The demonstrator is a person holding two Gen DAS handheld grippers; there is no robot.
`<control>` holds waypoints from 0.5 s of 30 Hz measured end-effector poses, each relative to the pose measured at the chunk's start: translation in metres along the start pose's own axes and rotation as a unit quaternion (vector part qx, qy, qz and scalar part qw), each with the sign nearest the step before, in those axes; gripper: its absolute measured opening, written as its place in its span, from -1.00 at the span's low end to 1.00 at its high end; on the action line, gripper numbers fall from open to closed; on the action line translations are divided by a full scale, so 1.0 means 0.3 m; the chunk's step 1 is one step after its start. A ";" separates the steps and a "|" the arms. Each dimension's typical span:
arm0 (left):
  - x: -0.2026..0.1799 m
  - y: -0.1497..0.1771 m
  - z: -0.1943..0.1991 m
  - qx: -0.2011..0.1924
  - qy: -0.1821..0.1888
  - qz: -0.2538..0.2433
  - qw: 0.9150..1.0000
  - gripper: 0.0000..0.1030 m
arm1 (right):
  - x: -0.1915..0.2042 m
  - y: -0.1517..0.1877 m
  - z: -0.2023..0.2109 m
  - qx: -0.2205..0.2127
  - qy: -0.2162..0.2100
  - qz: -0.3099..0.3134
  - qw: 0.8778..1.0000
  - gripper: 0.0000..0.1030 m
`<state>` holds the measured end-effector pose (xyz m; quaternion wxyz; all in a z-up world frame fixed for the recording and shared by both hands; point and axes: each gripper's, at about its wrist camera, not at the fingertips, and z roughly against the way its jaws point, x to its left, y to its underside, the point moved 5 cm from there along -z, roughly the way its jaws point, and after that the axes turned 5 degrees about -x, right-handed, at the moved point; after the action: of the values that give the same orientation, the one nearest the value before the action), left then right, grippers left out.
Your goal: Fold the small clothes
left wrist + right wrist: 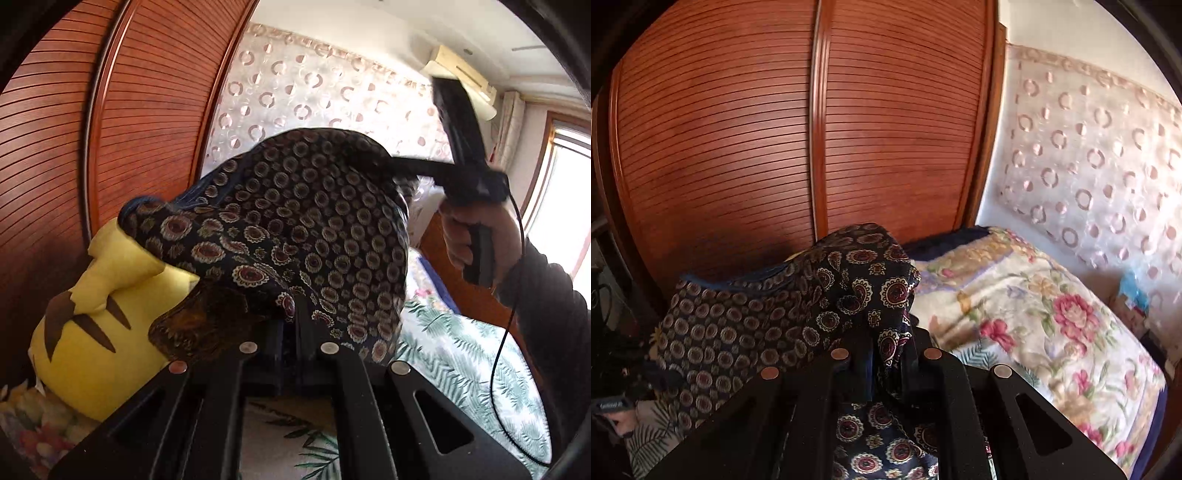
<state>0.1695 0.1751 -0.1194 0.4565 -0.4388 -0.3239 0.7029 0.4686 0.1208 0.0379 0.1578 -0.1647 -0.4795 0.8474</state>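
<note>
A small dark navy garment with a paisley and ring print (295, 229) hangs in the air between both grippers, above the bed. My left gripper (290, 317) is shut on one edge of it. My right gripper (882, 354) is shut on another edge; the cloth (746, 325) drapes to its left and bunches over its jaws. In the left wrist view the right gripper (373, 155) shows at the upper right, held by a hand (476, 236), with its tips buried in the cloth.
A bed with a palm-leaf sheet (461, 350) lies below. A yellow plush toy (96, 332) sits at the left, a floral blanket (1034, 325) at the right. A wooden slatted wardrobe (775, 129) and a curtain (314, 85) stand behind.
</note>
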 end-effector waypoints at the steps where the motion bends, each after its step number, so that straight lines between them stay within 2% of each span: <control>1: -0.009 0.011 -0.001 0.003 -0.002 -0.001 1.000 -0.90 | 0.000 0.000 0.000 0.000 0.000 0.000 1.000 -0.76; 2: -0.008 0.018 -0.009 0.010 -0.003 -0.002 1.000 -0.90 | 0.005 0.011 -0.040 0.028 0.019 -0.019 0.999 -0.64; 4: -0.009 0.032 -0.016 0.020 -0.006 -0.007 1.000 -0.90 | -0.015 0.019 -0.061 0.043 0.032 -0.031 0.998 -0.42; 5: -0.012 0.034 -0.019 0.022 -0.008 -0.009 1.000 -0.90 | -0.060 0.049 -0.063 0.046 0.069 -0.039 0.996 -0.30; 6: -0.013 0.035 -0.022 0.023 -0.011 -0.010 1.000 -0.90 | -0.060 0.049 -0.063 0.046 0.069 -0.039 0.996 -0.25; 7: -0.016 0.037 -0.023 0.025 -0.012 -0.012 1.000 -0.90 | -0.091 0.086 -0.039 0.036 0.103 -0.038 0.993 -0.22; 9: -0.012 0.041 -0.028 0.029 -0.017 -0.015 0.999 -0.90 | -0.093 0.110 -0.021 0.021 0.119 -0.042 0.992 -0.21; 12: -0.012 0.039 -0.041 0.035 -0.027 -0.021 0.999 -0.90 | -0.068 0.144 0.001 0.010 0.096 -0.048 0.994 -0.14; 13: -0.012 0.043 -0.042 0.036 -0.029 -0.023 0.999 -0.90 | -0.027 0.196 -0.006 0.023 0.055 -0.055 0.997 -0.14; 14: -0.007 0.045 -0.046 0.037 -0.031 -0.023 0.999 -0.90 | -0.027 0.196 -0.006 0.023 0.055 -0.055 0.997 -0.14; 15: -0.008 0.052 -0.046 0.039 -0.034 -0.025 0.998 -0.90 | -0.015 0.228 -0.012 0.034 0.037 -0.062 0.997 -0.14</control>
<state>0.1769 0.1677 -0.1374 0.4796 -0.3887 -0.3224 0.7176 0.4665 0.0880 -0.0223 0.2333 -0.1599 -0.4534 0.8452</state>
